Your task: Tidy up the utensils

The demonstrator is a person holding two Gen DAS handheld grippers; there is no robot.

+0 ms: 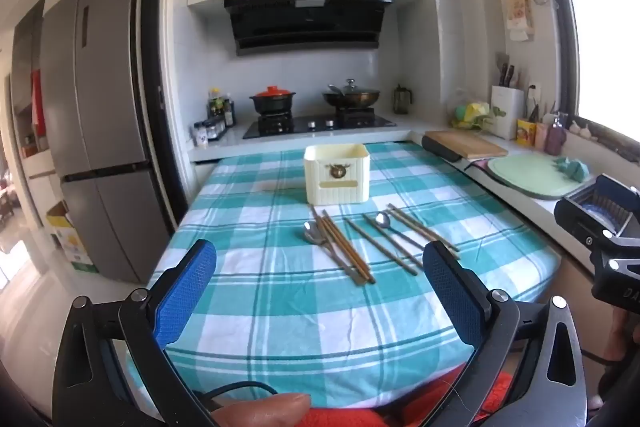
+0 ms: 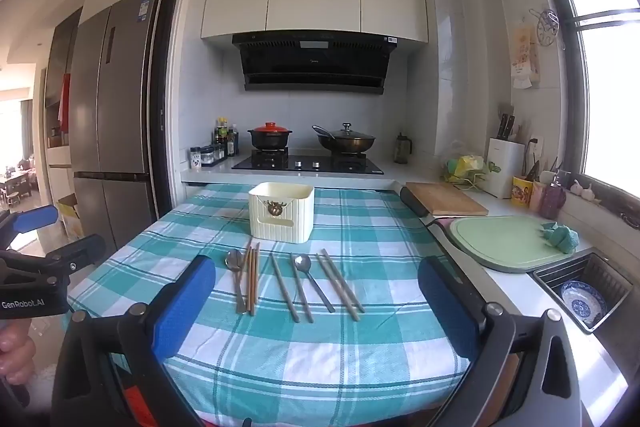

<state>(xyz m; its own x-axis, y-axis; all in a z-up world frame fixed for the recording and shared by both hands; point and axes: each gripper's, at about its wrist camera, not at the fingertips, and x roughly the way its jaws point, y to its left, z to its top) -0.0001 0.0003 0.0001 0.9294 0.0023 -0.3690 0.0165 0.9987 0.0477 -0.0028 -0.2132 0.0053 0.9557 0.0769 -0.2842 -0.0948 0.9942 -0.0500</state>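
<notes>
Right wrist view: cream bin (image 2: 281,213) stands on the checked tablecloth (image 2: 360,227); its inside is hidden. Chopsticks (image 2: 252,277) and spoons (image 2: 303,262) lie just before it. Both grippers, left gripper (image 1: 320,291) and right gripper (image 2: 316,301), gape wide, holding nothing.

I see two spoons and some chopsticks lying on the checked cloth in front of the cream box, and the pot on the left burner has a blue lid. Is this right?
Not quite: the lid on the left pot is red, not blue, as the right wrist view shows. The rest holds: two spoons and chopsticks lie on the checked cloth in front of the cream box.
</notes>
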